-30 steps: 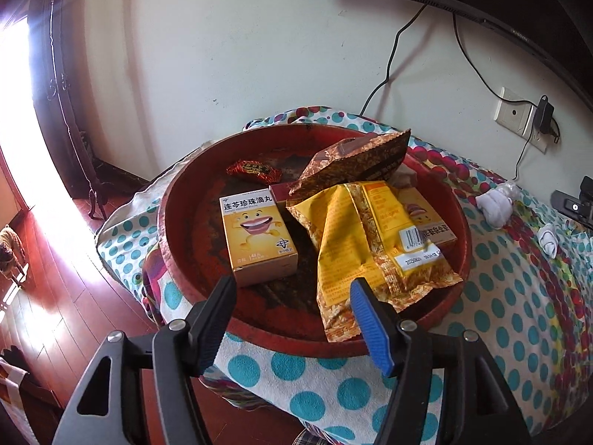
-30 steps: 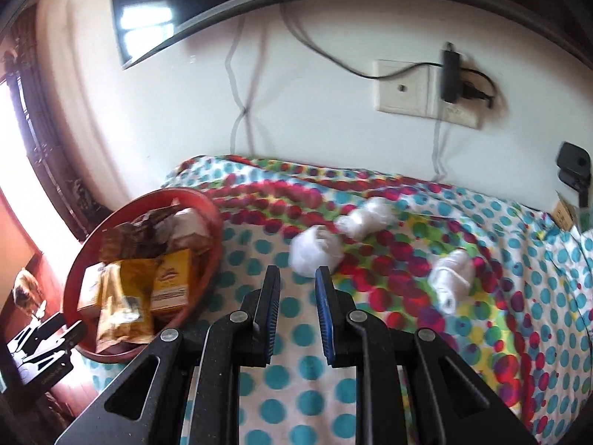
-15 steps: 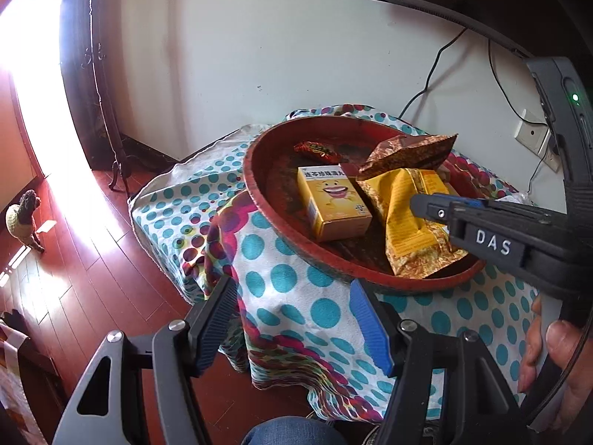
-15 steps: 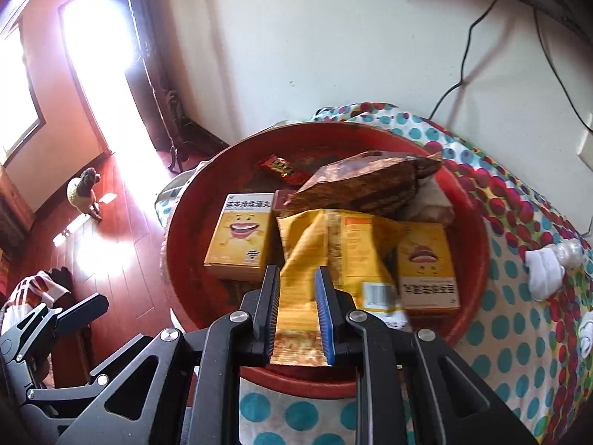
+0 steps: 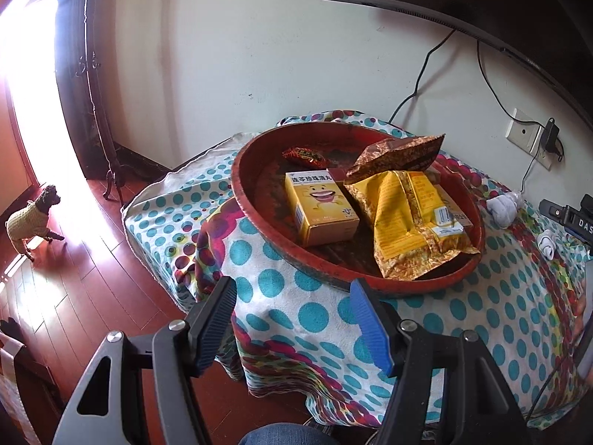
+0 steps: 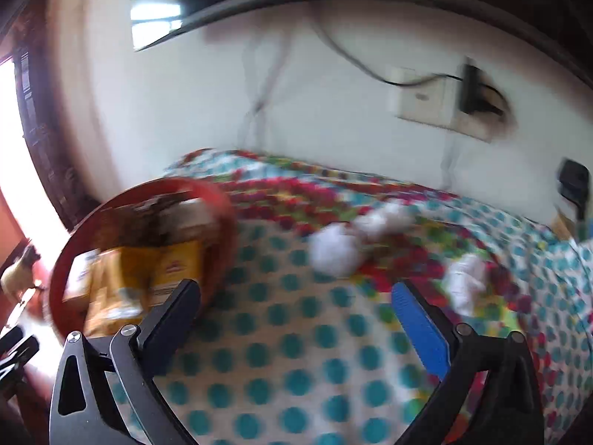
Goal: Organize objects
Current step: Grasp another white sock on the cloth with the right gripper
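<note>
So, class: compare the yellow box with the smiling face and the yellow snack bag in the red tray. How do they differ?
The yellow box is rigid and square-edged; the yellow snack bag is crumpled and soft. The box carries a smiling cartoon face; the bag shows printed text and a barcode label. The bag sprawls longer. Both are yellow and lie in the red tray.

Ahead of the black left gripper (image 5: 294,309), whose fingers (image 5: 370,328) carry blue ribbed pads, the cloth (image 5: 315,315) is white with teal dots and bands of red, purple and yellow. Past them sits a red round tray (image 5: 259,222) holding a yellow box (image 5: 320,209) with a smiling face, a yellow bag (image 5: 407,222), a brown patterned bag (image 5: 400,154). Right of the tray lie white bundles (image 5: 504,205).
</note>
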Available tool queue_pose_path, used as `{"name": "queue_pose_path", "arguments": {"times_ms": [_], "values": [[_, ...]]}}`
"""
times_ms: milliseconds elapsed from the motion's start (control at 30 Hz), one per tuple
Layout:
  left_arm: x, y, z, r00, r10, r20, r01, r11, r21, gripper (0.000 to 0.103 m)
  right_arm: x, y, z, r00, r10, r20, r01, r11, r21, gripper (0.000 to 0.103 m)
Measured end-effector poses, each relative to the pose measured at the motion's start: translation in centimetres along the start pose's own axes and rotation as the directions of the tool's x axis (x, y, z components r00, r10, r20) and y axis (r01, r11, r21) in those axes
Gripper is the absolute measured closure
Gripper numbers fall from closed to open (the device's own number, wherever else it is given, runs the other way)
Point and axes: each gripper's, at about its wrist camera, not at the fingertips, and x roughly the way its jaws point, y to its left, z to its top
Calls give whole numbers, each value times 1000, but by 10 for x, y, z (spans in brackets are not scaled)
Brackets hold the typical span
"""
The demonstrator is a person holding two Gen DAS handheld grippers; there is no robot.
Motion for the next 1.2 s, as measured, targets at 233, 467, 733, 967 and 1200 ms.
{"name": "queue_pose_path", "arguments": {"times_ms": [233, 467, 733, 967, 1200], "values": [[-3, -30, -6, 1000, -21, 6, 20, 996, 83, 37, 73, -96, 4, 972, -179, -154, 201, 969, 145, 28], [-3, -32, -5, 1000, -20, 19, 18, 996, 84, 37, 82, -91, 5, 968, -204, -145, 219, 972, 92, 81], [-1, -25, -4, 1000, -16, 16, 14, 998, 67, 37, 28, -4, 25, 999, -51, 9, 52, 996, -68, 81], [2, -15, -4, 1000, 0, 10, -1, 999, 48, 37, 3, 121, 6, 984, 178, -2, -172, 952, -252, 81], [6, -10, -5, 1000, 7, -3, -7, 999, 33, 37, -17, 205, -22, 939, 340, -60, -336, 858, -388, 80]]}}
